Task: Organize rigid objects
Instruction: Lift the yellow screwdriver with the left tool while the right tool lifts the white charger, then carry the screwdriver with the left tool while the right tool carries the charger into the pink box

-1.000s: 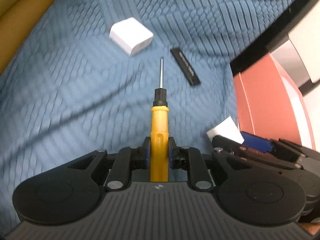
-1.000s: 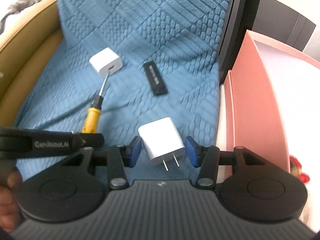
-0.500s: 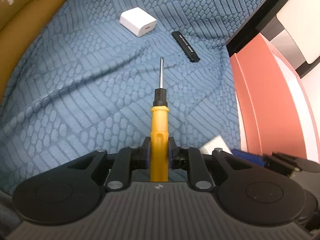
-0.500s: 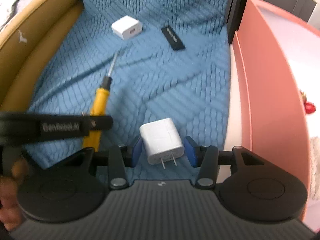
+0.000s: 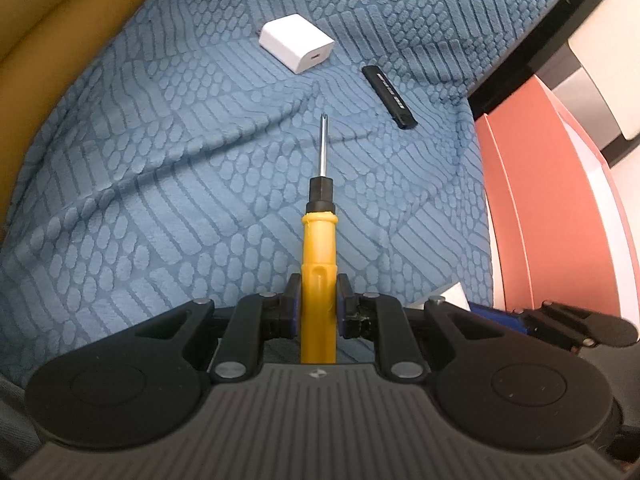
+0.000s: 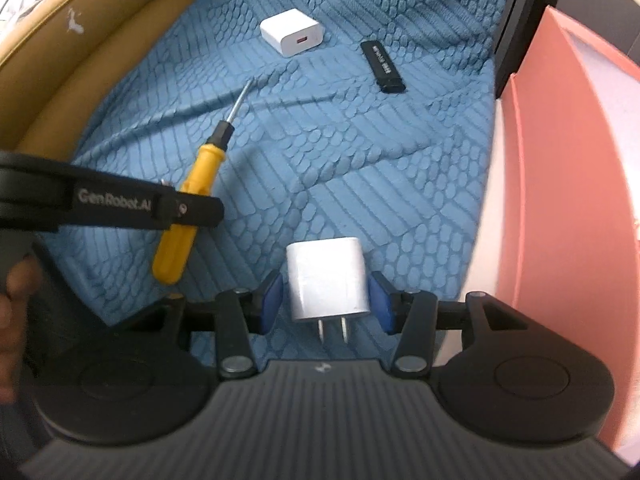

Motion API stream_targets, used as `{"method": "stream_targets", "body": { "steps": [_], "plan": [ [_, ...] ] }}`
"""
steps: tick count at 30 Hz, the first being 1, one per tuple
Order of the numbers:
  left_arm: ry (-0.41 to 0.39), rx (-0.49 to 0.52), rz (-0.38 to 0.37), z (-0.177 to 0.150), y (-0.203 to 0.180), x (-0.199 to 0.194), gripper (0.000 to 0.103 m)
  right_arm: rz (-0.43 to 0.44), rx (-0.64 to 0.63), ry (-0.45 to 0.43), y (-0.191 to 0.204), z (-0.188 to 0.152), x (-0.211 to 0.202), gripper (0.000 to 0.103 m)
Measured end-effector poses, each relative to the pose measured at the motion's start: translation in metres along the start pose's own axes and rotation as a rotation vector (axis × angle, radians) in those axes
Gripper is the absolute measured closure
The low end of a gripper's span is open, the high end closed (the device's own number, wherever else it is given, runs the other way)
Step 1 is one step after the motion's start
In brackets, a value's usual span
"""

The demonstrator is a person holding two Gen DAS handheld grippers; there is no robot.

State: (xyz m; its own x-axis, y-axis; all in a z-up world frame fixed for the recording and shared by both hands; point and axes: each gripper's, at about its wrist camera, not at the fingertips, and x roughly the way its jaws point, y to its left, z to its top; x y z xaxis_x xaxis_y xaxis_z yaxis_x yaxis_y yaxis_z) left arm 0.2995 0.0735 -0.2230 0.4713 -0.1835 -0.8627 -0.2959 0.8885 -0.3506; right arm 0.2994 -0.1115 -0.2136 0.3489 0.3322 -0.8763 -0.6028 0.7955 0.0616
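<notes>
Left gripper jaws clamped on screwdriver, right gripper (blue pads) gripping charger

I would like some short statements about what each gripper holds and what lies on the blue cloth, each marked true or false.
1. The left gripper is shut on the yellow screwdriver. True.
2. The right gripper holds the black stick. False: a white plug adapter sits between its pads.
3. A second white charger lies on the blue cloth. True.
4. The black stick lies inside the pink box. False: it lies on the cloth.
</notes>
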Motion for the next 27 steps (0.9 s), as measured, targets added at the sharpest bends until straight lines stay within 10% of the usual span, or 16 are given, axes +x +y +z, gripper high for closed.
{"method": "stream_targets", "body": {
  "steps": [27],
  "plan": [
    [-0.123,0.004,-0.039,-0.007,-0.032,-0.082,0.083,-0.031,0.165,-0.211,-0.013,0.004,-0.095,0.057]
  ]
}}
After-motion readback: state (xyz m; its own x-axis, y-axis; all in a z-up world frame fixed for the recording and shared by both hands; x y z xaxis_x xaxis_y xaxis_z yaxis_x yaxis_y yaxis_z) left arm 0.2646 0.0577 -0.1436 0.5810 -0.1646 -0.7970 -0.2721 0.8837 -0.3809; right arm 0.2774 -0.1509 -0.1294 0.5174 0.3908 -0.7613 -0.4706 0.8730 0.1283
